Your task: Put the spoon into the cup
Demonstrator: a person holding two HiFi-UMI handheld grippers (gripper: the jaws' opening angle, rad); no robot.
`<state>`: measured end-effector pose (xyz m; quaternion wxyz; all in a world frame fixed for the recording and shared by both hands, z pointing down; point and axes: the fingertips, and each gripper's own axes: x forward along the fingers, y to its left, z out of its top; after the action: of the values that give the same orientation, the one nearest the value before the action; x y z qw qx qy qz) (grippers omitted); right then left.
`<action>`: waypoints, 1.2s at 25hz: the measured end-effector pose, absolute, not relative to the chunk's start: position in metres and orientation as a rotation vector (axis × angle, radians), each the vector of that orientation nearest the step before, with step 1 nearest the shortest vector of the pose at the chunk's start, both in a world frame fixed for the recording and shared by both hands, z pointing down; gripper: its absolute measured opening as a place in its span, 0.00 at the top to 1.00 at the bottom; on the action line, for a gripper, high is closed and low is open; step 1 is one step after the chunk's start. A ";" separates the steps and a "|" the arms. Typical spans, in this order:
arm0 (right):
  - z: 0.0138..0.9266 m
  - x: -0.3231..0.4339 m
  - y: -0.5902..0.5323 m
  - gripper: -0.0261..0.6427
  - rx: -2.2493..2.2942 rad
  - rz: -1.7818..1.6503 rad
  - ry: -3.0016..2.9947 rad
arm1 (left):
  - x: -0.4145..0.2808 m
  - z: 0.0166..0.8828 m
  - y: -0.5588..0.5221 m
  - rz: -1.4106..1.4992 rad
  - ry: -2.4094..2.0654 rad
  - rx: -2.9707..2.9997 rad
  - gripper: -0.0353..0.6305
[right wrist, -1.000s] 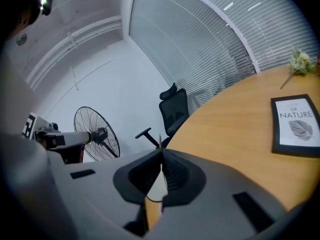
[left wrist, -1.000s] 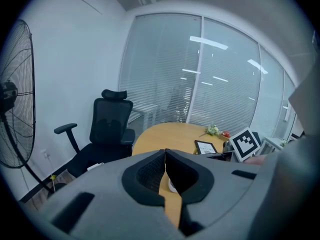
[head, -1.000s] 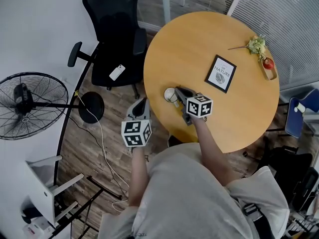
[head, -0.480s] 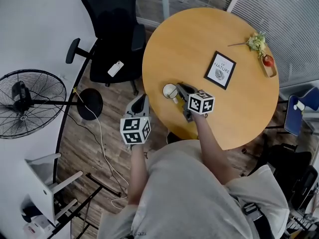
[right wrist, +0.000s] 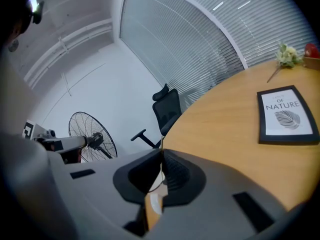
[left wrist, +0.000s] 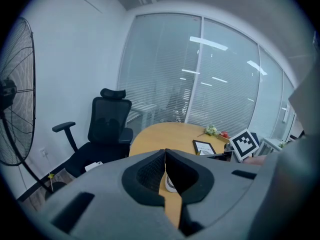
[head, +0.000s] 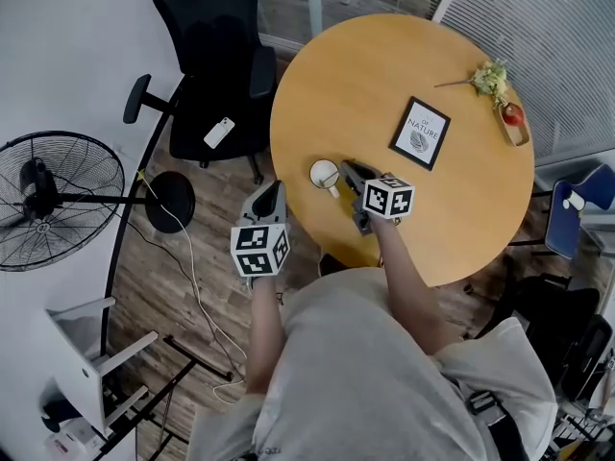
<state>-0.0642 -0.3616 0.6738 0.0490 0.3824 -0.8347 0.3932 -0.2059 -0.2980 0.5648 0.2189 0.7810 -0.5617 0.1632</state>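
A white cup [head: 325, 173] stands near the left edge of the round wooden table [head: 452, 219]. My right gripper [head: 347, 169] lies just right of the cup, jaws pressed together on the thin handle of the spoon [right wrist: 161, 168], which stands up between them. In the right gripper view the cup [right wrist: 154, 205] shows white below the right gripper [right wrist: 162, 152]. My left gripper [head: 275, 190] hangs off the table's left edge, over the floor, shut with nothing in it. The left gripper view shows the left gripper [left wrist: 165, 152] with the cup [left wrist: 170, 184] behind its jaws.
A framed picture [head: 420, 133] lies mid-table, and a small tray with flowers and a red fruit [head: 509, 118] sits at the far right edge. A black office chair [head: 216, 65] with a phone [head: 222, 133] on its seat stands left of the table. A floor fan [head: 58, 200] is further left.
The whole view has drifted slightly. Both grippers keep about the same places relative to the cup.
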 end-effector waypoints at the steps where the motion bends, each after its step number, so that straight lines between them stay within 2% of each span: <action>1: 0.674 -0.063 -0.361 0.95 1.166 1.199 -2.540 | -0.205 0.565 -0.297 0.451 -1.552 2.163 0.93; 13: 0.685 -0.058 -0.347 0.94 1.188 1.243 -2.486 | -0.194 0.558 -0.292 0.412 -1.523 2.194 0.93; 16: 0.688 -0.056 -0.343 0.85 1.204 1.251 -2.469 | -0.195 0.555 -0.287 0.410 -1.532 2.195 0.93; 20: 0.689 -0.055 -0.336 0.83 1.216 1.244 -2.460 | -0.200 0.553 -0.280 0.408 -1.543 2.188 0.93; 26: 0.680 -0.050 -0.321 0.83 1.232 1.263 -2.467 | -0.196 0.555 -0.266 0.409 -1.528 2.196 0.93; 30: 0.668 -0.045 -0.309 0.83 1.203 1.137 -2.473 | -0.188 0.554 -0.257 0.406 -1.513 2.202 0.93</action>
<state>-0.0448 -0.3088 0.6679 0.0826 0.4029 -0.8282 0.3807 -0.1877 -0.2575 0.5543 0.2177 0.7953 -0.5464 0.1465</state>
